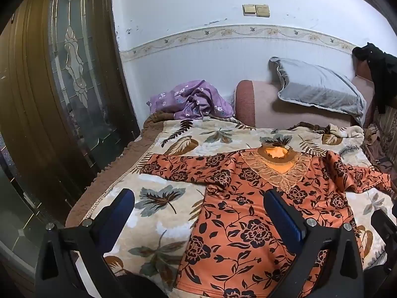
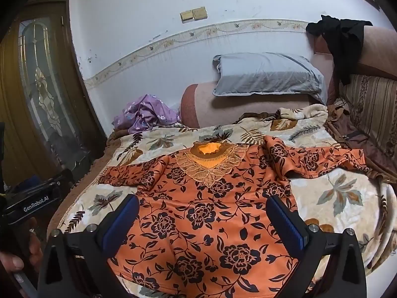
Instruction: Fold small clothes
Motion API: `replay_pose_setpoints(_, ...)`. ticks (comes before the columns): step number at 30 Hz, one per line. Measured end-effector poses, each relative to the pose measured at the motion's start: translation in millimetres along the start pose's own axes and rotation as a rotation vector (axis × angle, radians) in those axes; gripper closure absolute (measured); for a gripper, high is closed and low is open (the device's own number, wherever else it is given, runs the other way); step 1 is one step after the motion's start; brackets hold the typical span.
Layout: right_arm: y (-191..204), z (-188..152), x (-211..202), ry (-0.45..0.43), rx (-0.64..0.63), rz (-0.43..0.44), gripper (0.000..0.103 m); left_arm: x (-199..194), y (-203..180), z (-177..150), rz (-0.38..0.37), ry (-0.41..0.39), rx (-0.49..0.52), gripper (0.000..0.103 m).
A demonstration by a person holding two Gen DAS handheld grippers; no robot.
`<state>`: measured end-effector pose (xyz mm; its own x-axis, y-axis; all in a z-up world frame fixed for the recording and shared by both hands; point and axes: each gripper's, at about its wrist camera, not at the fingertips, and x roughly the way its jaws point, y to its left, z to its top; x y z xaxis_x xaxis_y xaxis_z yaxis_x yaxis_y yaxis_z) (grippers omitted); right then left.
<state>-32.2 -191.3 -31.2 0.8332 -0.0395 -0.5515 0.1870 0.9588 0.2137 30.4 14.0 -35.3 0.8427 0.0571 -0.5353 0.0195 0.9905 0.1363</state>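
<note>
**A:** ok so jaws first. Left gripper (image 1: pixel 198 206) is spread as wide as it goes, nothing between the pads. Right gripper (image 2: pixel 202 213) same deal, wide and empty. Both hang over the bed, pointing down at it.

**B:** and the clothes?

**A:** One orange top (image 2: pixel 211 211) with dark flowers, lying flat, front up, on the blanket (image 1: pixel 171 139), sleeves out to both sides, lace collar toward the wall. It sits under the right gripper; from the left wrist it's mostly under the right-hand finger.

**B:** count the rest for me?

**A:** One purple floral bundle (image 1: pixel 191 103), crumpled at the far left of the bed. One grey pillow (image 2: pixel 268 75) on the pink bolster (image 2: pixel 248 109). One black garment (image 2: pixel 345 42) hung over the headboard corner. Two switches (image 1: pixel 256 10) on the wall, one glass-panel door (image 1: pixel 74 69).

**B:** anything you can't make out?

**A:** The top's hem is cut off by the frame and the gripper bodies. Can't tell what the purple thing is. The framed picture up top is cropped. At the left edge of the right wrist view, a hand (image 2: pixel 15 255) shows only partly.
</note>
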Motion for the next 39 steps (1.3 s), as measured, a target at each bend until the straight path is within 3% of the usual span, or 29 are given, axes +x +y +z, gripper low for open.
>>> replay_pose_setpoints(39, -9.4, -4.3, 23.3, 0.077, 0.063, 0.017, 0.0, 25.1, -5.1, -3.3, 0.018, 0.05, 0.009, 0.0)
